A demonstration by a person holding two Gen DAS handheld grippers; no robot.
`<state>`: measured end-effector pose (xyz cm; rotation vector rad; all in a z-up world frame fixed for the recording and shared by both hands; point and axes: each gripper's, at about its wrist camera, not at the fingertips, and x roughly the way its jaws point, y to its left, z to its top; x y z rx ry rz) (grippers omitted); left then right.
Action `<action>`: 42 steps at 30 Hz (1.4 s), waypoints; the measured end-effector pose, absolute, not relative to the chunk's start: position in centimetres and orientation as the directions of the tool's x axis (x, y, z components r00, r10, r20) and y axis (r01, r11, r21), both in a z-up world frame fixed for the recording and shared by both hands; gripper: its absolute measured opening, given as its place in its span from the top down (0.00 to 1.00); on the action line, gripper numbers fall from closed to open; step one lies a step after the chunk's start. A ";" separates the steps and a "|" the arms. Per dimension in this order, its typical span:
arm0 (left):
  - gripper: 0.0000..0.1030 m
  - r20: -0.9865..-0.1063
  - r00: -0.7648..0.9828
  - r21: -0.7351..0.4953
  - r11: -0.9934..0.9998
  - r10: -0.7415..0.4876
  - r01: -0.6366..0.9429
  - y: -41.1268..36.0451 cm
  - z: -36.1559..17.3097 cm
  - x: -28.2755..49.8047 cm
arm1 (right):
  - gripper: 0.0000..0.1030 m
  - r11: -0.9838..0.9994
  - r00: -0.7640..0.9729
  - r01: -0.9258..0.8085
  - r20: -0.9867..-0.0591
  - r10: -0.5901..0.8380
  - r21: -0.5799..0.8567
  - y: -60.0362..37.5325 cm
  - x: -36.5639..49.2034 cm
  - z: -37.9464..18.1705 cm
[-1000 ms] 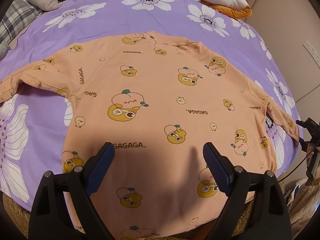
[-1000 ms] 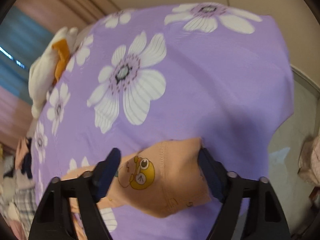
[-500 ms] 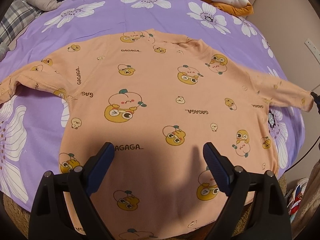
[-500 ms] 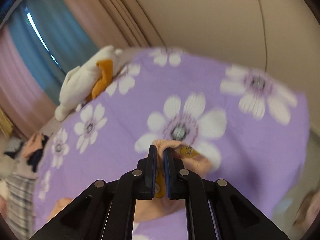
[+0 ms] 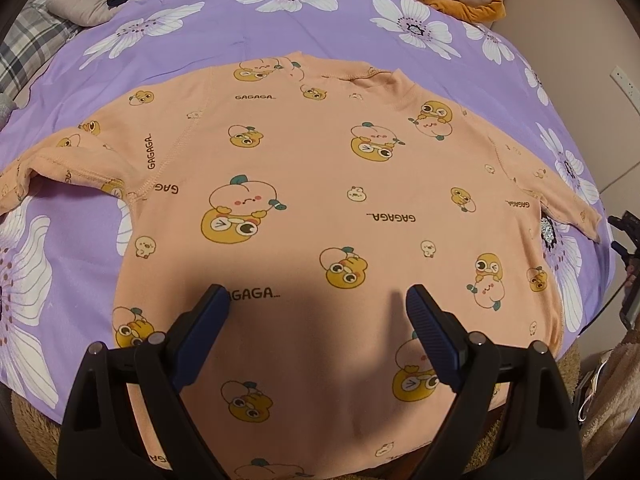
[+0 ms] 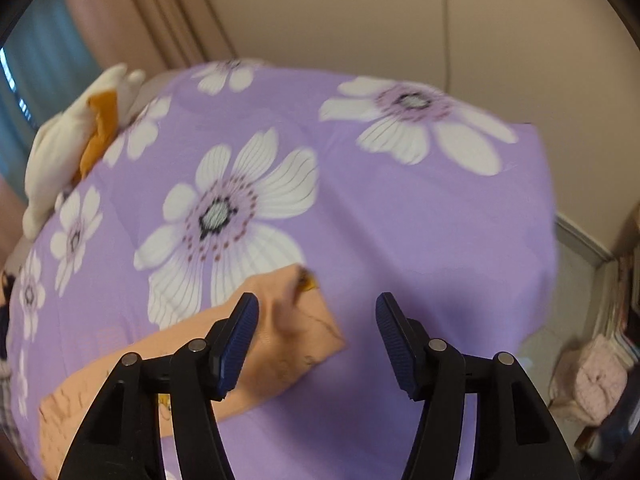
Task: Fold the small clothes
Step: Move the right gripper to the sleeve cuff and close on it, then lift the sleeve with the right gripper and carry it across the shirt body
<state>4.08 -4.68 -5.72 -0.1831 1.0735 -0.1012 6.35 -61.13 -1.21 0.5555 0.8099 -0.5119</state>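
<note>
Spread flat on purple sheet, shirt ready for folding; left gripper wide above hem, right gripper wide, empty, over sleeve laid out straight.

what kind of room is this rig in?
Likely a bedroom: the peach cartoon-print shirt lies on a purple floral bedsheet, with a grey pillow and pink curtains nearby.

Left gripper fingers spread wide; right gripper likewise (both holding nothing).
</note>
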 end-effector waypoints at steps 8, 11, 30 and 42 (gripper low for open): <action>0.13 -0.865 0.471 -0.202 0.979 -0.174 -0.009 -4.7 -5.8 4.2 | 0.43 0.670 0.612 0.605 -0.789 -0.046 0.430 -60.7 5.6 -4.4; 0.13 -0.864 0.470 -0.209 0.978 -0.179 -0.011 -4.7 -5.7 4.1 | 0.76 0.676 0.613 0.616 -0.785 -0.088 0.405 -60.1 6.2 -4.4; 0.13 -0.828 0.534 -0.251 0.964 -0.169 -0.085 -1.2 -3.6 3.7 | 0.95 0.726 0.715 0.580 -0.658 -0.237 0.370 -57.9 6.0 3.0; 0.13 -0.789 0.596 -0.292 0.944 -0.149 -0.151 2.7 -1.9 2.1 | 0.95 0.911 0.880 0.194 -0.475 0.003 0.364 -44.6 11.2 14.0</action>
